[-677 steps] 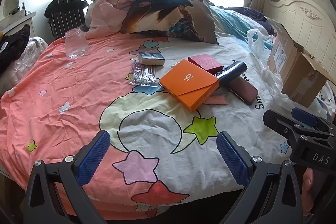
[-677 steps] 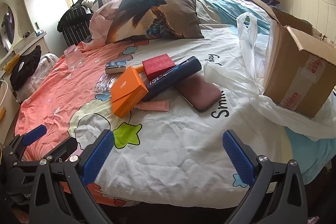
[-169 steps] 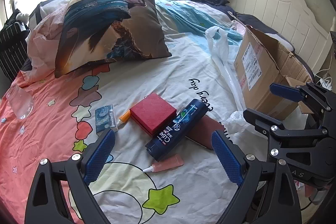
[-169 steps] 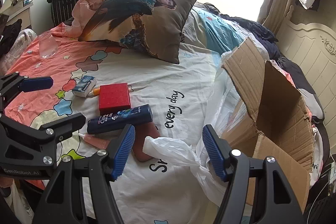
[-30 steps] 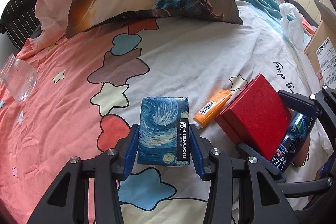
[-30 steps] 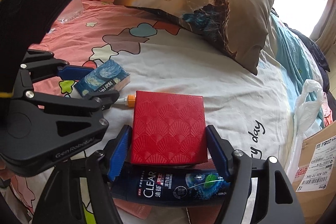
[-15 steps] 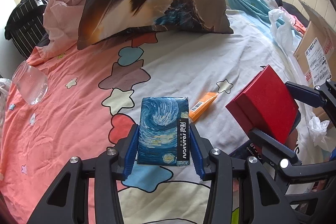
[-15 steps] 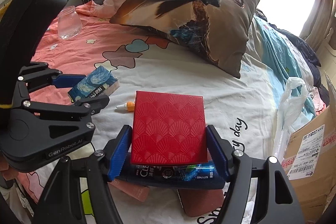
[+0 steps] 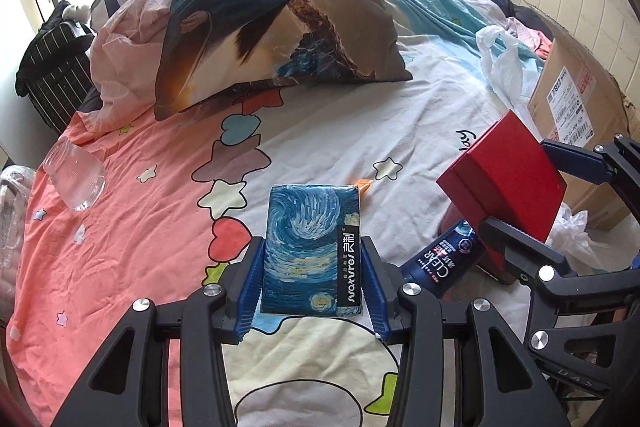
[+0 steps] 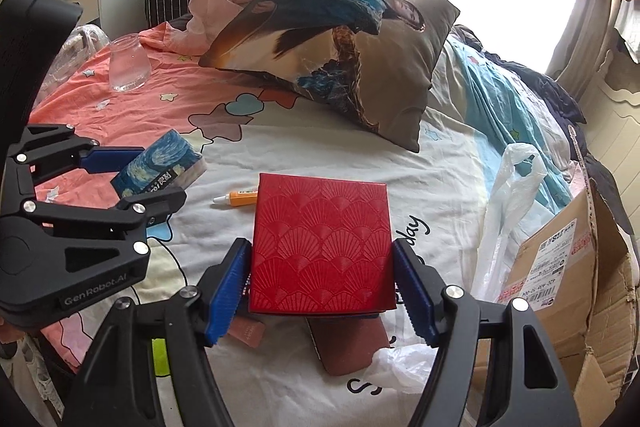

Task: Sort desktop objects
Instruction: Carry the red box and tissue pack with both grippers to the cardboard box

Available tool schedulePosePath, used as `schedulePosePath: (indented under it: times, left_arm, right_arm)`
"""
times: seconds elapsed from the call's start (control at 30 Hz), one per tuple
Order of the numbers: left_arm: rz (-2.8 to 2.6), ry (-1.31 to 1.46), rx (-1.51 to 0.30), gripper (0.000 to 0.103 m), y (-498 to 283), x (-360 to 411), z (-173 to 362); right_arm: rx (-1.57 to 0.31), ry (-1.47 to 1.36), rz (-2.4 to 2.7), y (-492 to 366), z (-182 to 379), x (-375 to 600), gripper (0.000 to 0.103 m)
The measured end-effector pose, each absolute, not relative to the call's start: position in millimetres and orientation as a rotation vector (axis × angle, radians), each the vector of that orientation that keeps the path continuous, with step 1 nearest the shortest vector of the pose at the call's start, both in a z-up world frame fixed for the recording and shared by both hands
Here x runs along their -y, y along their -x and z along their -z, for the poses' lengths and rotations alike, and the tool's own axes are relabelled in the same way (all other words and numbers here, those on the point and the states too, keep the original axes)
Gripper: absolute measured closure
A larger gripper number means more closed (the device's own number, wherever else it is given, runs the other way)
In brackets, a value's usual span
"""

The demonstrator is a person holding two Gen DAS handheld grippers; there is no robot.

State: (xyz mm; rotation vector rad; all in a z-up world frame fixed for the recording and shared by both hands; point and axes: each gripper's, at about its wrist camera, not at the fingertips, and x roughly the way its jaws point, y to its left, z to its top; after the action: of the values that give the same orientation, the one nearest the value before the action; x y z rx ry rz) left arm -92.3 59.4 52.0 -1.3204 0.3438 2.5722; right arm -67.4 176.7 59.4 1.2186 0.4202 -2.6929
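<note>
Currently both grippers are carrying loads above the bed sheet (image 9: 320,123); left gripper (image 9: 312,283) is clamping the starry-night tissue pack (image 9: 312,247) by its long sides, blue pads pressing flush, jaws only partly apart, pack sitting clear of the sheet; right gripper (image 10: 322,287) is gripping the red box (image 10: 322,243) across its width, jaws set wider, box tilting face-up toward the camera and hanging off the sheet; in the left wrist view the red box (image 9: 504,183) is showing at right, angled, with the dark blue shampoo bottle (image 9: 444,259) lying on the sheet beneath it; orange tube (image 10: 238,199) is lying on the sheet between the two held items; maroon case (image 10: 348,347) and pink tube (image 10: 248,333) are lying under the red box, partly hidden; cardboard box (image 10: 568,267) is sitting at far right, open, white plastic bag (image 10: 508,195) draping beside it; glass jar (image 10: 128,67) is resting well apart on the pink part of the sheet near the printed pillow (image 10: 332,39).
</note>
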Motion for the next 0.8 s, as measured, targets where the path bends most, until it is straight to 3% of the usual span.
schedulePosePath:
  times: [0.8]
  left_arm:
    - [-2.590,1.176,-0.433,0.057,25.3,-98.0,-86.0]
  right_arm:
    - [-0.350,-1.143,2.784,11.4,-96.2,-212.0,0.036]
